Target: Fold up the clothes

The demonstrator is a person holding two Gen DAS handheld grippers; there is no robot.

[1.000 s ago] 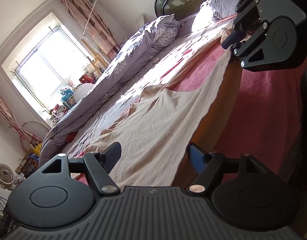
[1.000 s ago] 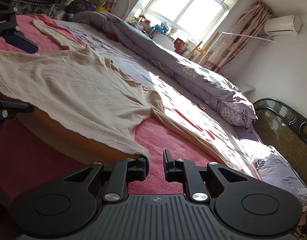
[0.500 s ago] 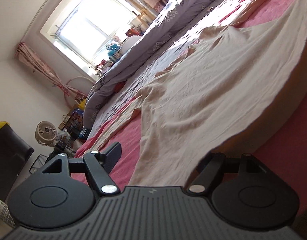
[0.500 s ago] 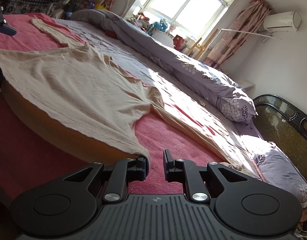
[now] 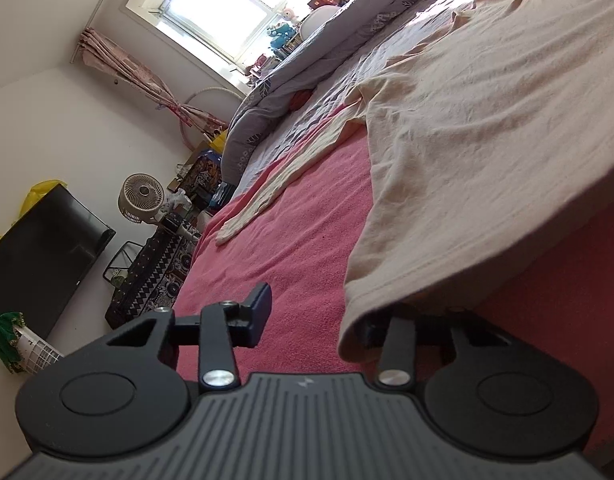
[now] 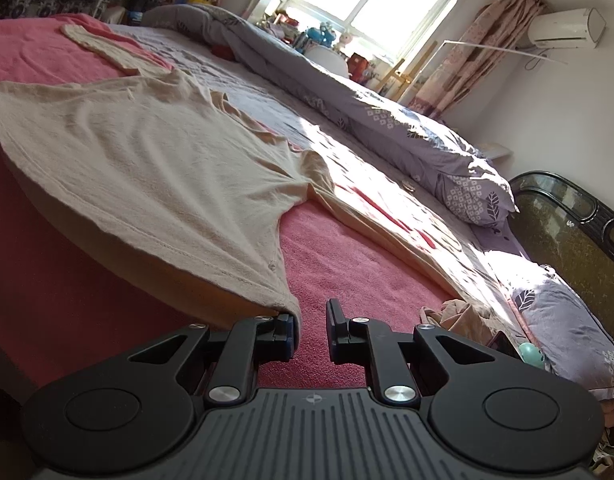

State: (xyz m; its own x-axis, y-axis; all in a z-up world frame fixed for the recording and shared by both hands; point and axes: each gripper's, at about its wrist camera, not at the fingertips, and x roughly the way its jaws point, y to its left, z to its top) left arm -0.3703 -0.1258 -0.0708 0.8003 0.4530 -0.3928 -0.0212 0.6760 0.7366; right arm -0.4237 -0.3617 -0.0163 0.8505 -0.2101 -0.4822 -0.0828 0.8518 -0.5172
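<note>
Swung toward the shirt's corner since a second ago, the left gripper (image 5: 313,320) is closing, hem draped over one finger. Beige shirt (image 6: 147,168) lies spread on the red blanket (image 6: 347,264); the right gripper (image 6: 311,330), jaws narrow, has the hem on one finger.

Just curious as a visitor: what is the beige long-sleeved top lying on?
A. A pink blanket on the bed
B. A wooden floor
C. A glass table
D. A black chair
A: the beige top is spread across the pink blanket covering the bed, with the grey quilt bunched beyond it.
</note>
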